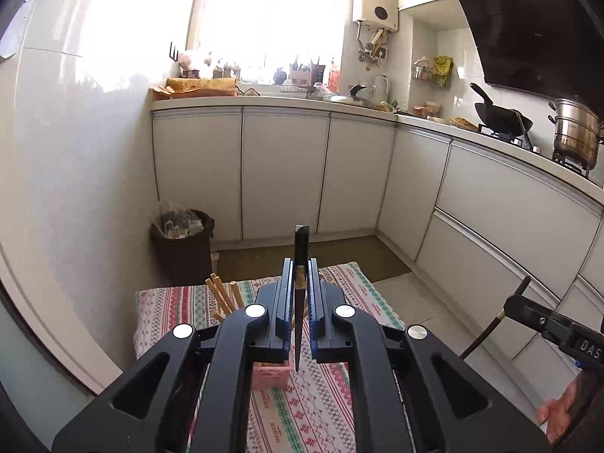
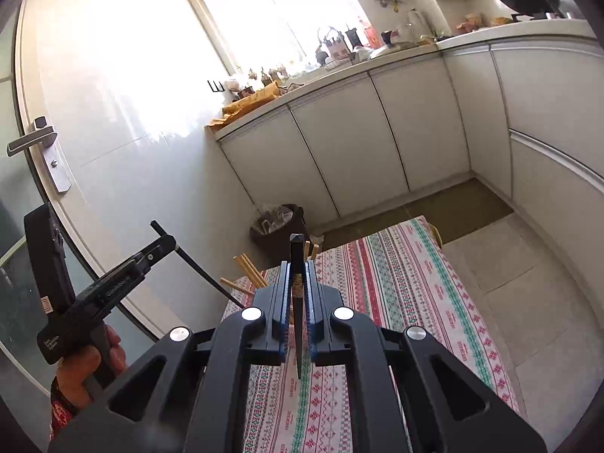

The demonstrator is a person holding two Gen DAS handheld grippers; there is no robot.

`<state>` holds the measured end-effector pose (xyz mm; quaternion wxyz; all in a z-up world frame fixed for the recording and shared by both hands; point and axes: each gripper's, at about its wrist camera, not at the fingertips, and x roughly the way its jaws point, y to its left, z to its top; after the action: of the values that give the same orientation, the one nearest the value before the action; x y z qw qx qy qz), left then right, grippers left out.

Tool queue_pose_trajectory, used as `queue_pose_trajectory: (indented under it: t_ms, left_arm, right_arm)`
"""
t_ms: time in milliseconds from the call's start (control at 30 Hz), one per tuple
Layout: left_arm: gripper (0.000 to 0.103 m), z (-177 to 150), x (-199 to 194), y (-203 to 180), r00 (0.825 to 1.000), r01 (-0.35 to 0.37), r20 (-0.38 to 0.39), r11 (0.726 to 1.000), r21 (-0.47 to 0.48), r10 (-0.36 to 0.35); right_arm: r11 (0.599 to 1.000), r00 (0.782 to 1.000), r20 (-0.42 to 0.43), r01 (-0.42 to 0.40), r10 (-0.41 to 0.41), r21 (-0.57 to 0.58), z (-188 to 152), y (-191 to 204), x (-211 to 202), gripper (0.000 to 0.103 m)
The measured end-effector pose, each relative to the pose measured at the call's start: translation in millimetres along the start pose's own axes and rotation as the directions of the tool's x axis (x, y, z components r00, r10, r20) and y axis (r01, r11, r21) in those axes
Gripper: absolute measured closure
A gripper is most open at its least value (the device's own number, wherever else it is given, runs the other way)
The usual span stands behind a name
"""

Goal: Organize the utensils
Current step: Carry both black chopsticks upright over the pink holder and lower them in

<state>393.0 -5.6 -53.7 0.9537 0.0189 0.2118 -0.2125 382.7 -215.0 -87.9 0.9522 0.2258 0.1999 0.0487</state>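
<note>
2 dark chopsticks are in hand, 1 per gripper.

Left wrist view: the left gripper is clamped tight on a black chopstick, which stands nearly upright between the blue pads, thick end up and thin tip hanging down just above the pink holder. That holder sits on the striped tablecloth with several wooden chopsticks already fanning out of it. At the right edge, the other gripper shows with its own dark stick angled downward.

Right wrist view: the right gripper is likewise shut on a second black chopstick, upright, tip pointing at the cloth. The left tool appears at the left, held by a hand.

The step in hand looks like carrying both sticks to the holder. To do it well, keep each stick vertical, bring its tip over the holder's open mouth clear of the wooden ones, lower until the tip is inside, and only then release, 1 gripper at a time.
</note>
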Motion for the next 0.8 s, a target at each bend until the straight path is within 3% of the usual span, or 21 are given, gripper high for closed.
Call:
queue_pose_trajectory:
  t_ms: [200,333,400,500,567,600,633,667,733,767,800]
  left_arm:
    - [0.097,-13.6,57.9,15.5,0.998,-0.056,-0.035,0.998,-0.020,0.055]
    - [0.094,-36.6,86.6,23.2,0.997,-0.033,-0.075,0.999,-0.011,0.032]
    - [0.087,-43.3,73.7,26.7,0.998,-0.048,-0.045,0.999,-0.022,0.047]
    - [0.083,-42.0,23.6,36.0,0.993,-0.079,0.078,0.994,-0.079,0.085]
    - [0.059,-42.8,-19.6,41.5,0.976,-0.118,0.169,0.984,-0.136,0.140]
    - [0.050,-44.2,-42.1,42.6,0.960,-0.141,0.217,0.976,-0.167,0.176]
    - [0.033,-48.0,-63.9,44.4,0.941,-0.160,0.264,0.966,-0.204,0.212]
    - [0.026,-52.2,-83.5,45.5,0.922,-0.173,0.303,0.957,-0.235,0.241]
    - [0.026,-58.1,-109.3,46.6,0.891,-0.215,0.337,0.937,-0.275,0.303]
    - [0.026,-57.1,-115.3,46.2,0.885,-0.232,0.336,0.932,-0.279,0.321]
    - [0.026,-51.6,-116.5,45.4,0.892,-0.236,0.324,0.937,-0.258,0.314]
  right_arm:
    - [1.000,1.000,0.013,-0.010,0.010,-0.007,7.4,-1.1,27.5,0.096]
    - [1.000,1.000,0.010,-0.020,0.020,0.016,8.5,-4.5,49.5,0.096]
    - [0.999,1.000,0.010,-0.027,0.027,0.020,10.2,-3.0,60.1,0.096]
    - [0.999,0.999,0.024,-0.038,0.038,0.017,14.7,0.8,73.4,0.096]
    - [0.999,0.998,0.032,-0.049,0.048,0.010,17.7,5.8,82.4,0.096]
    - [0.999,0.998,0.037,-0.050,0.050,0.005,18.6,8.6,86.2,0.096]
    - [0.999,0.998,0.042,-0.051,0.051,-0.004,19.5,11.9,90.8,0.096]
    - [0.999,0.998,0.045,-0.051,0.051,-0.015,20.1,15.2,95.9,0.096]
    - [0.998,0.998,0.051,-0.046,0.047,-0.033,18.9,20.9,104.8,0.096]
    - [0.998,0.997,0.052,-0.046,0.048,-0.042,17.8,23.4,110.2,0.096]
    - [0.998,0.998,0.051,-0.044,0.047,-0.050,16.2,25.9,115.4,0.096]
